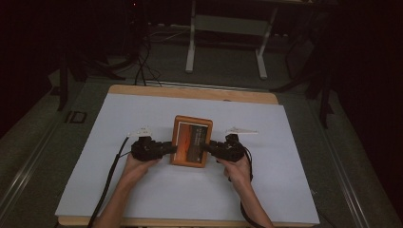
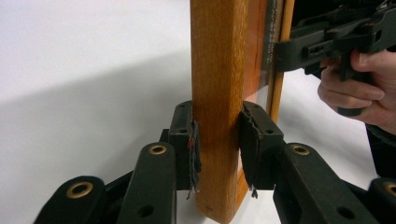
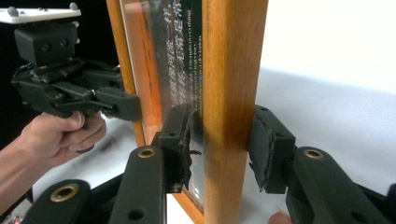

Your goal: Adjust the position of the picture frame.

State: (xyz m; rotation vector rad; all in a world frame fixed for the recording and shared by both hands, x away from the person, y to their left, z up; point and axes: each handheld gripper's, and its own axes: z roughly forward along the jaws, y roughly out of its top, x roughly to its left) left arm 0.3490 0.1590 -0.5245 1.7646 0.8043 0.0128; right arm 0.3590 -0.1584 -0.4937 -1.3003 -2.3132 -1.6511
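Wooden and orange-brown, the picture frame (image 1: 191,141) sits in the middle of the white sheet (image 1: 142,190) that covers the bench (image 1: 190,92), and I have a claw on each of its side rails. My left claw (image 1: 172,148) is pinching the left rail: in the left gripper view both pads press flat on the wood (image 2: 218,107), one on the face side, one on the back. My right claw (image 1: 207,147) straddles the right rail. In the right gripper view the pad on the glass side (image 3: 183,144) sits against the frame, while the other pad (image 3: 262,151) is just beside the wood with what looks like a thin gap, so I read that claw as spread around the rail, not yet clamping.

Gripping opposite sides makes sense to me: the frame is wide and flat, and one hold alone would let it swing or twist. Holding by the wooden rails keeps the pads mostly off the glass and the printed picture (image 3: 182,70) behind it. Whether the frame's lower edge touches the sheet or is lifted, I cannot tell. My judgement is that the right claw needs to close firmly before the frame is carried or stood up anywhere.
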